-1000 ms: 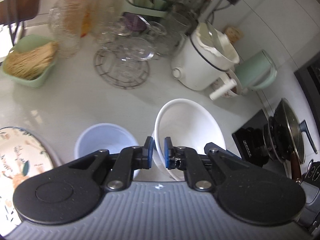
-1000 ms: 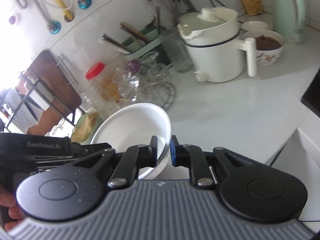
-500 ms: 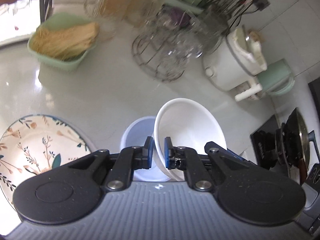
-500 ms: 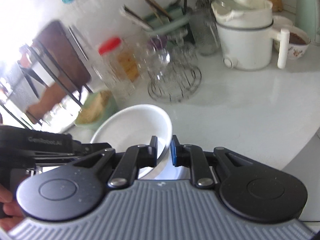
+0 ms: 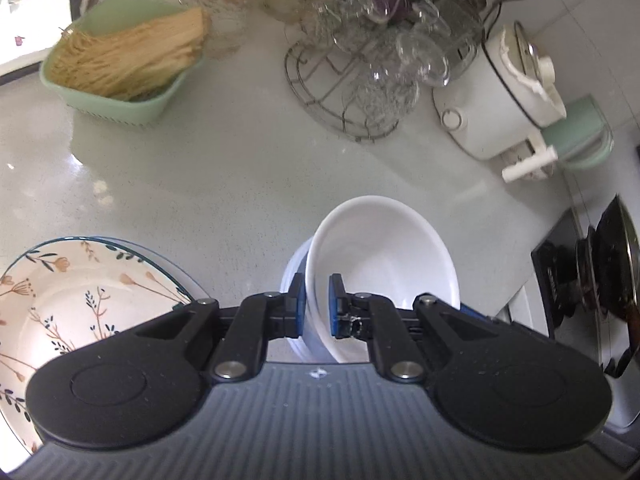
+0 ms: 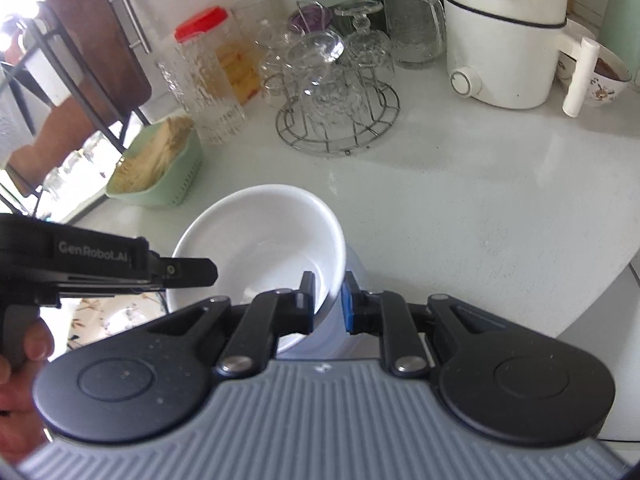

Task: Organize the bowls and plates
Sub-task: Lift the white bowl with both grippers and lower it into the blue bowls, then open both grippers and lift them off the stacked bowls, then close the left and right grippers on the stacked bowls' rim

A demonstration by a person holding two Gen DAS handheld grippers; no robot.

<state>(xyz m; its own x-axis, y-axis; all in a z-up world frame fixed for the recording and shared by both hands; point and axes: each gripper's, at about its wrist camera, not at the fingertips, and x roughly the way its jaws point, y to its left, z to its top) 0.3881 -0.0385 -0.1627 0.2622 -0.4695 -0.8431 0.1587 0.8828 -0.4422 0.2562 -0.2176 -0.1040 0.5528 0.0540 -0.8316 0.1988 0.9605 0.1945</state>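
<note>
Your left gripper (image 5: pixel 317 305) has its blue-padded fingers pinched on the near rim of the white bowl (image 5: pixel 384 258), one pad inside, one outside. Your right gripper (image 6: pixel 329 303) clamps the opposite edge of the same bowl, so both hold it between them. The bowl is smooth, glossy, round and deep, tilted, and it sits directly over a pale blue bowl (image 5: pixel 294 280) whose matte rim peeks out beneath it; whether the two touch is not clear. Both are above the speckled, polished countertop (image 5: pixel 248 168).

To your left lies a shallow ceramic floral plate (image 5: pixel 76 288) with a dark rim and painted sprigs. Farther back stands a ribbed mint basket (image 5: pixel 120 60) full of dry straw-coloured noodles, and beside it a round wire rack (image 5: pixel 344 92) holding upturned clear glasses. A white electric pot (image 6: pixel 508 36) with a stubby cylindrical handle stands at the right, and a textured glass jar with a red lid (image 6: pixel 200 28) stands behind the basket.
</note>
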